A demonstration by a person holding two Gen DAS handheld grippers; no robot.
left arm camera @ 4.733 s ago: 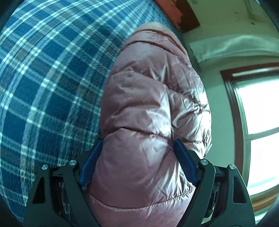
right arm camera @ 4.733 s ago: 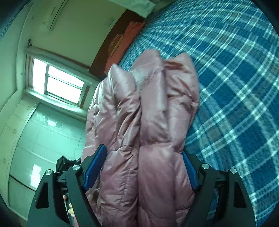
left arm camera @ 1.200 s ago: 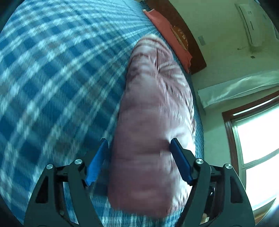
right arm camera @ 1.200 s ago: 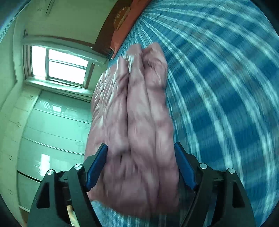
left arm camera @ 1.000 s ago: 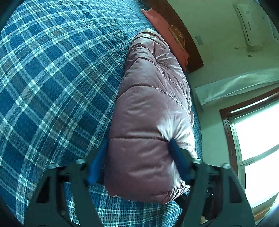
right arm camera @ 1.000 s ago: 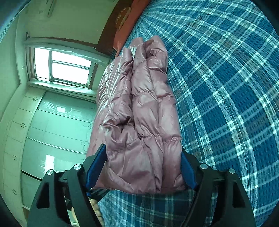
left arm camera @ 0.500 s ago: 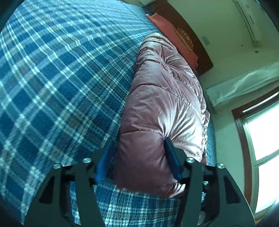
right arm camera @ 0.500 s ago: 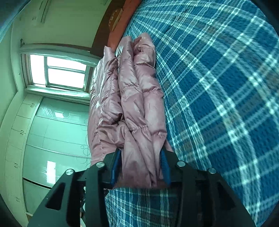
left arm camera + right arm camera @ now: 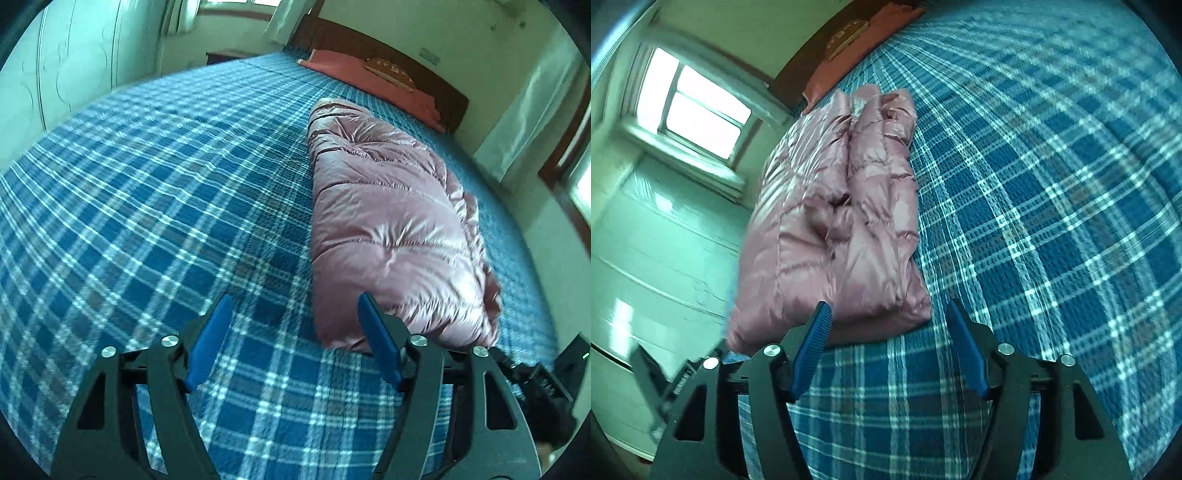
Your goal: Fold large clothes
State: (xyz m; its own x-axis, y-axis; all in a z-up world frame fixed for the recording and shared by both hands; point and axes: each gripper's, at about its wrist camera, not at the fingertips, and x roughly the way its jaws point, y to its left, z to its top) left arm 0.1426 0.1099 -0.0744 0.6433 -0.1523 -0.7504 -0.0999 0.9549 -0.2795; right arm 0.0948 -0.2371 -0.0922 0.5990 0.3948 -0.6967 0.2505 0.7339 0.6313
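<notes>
Lying folded on the plaid bedspread [image 9: 147, 206]; pink puffer jacket [image 9: 391, 229], shiny, quilted.

no readable text, labels, brands or numbers anywhere in either view

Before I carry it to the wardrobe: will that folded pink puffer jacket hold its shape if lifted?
Probably not: the pink puffer jacket looks soft and puffy, so its loose layers may spring open. The shiny shell likely slides in a gripper.

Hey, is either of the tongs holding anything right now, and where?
Nothing is held. Left tongs and right tongs are open, clear of the folded pink puffer jacket.
</notes>
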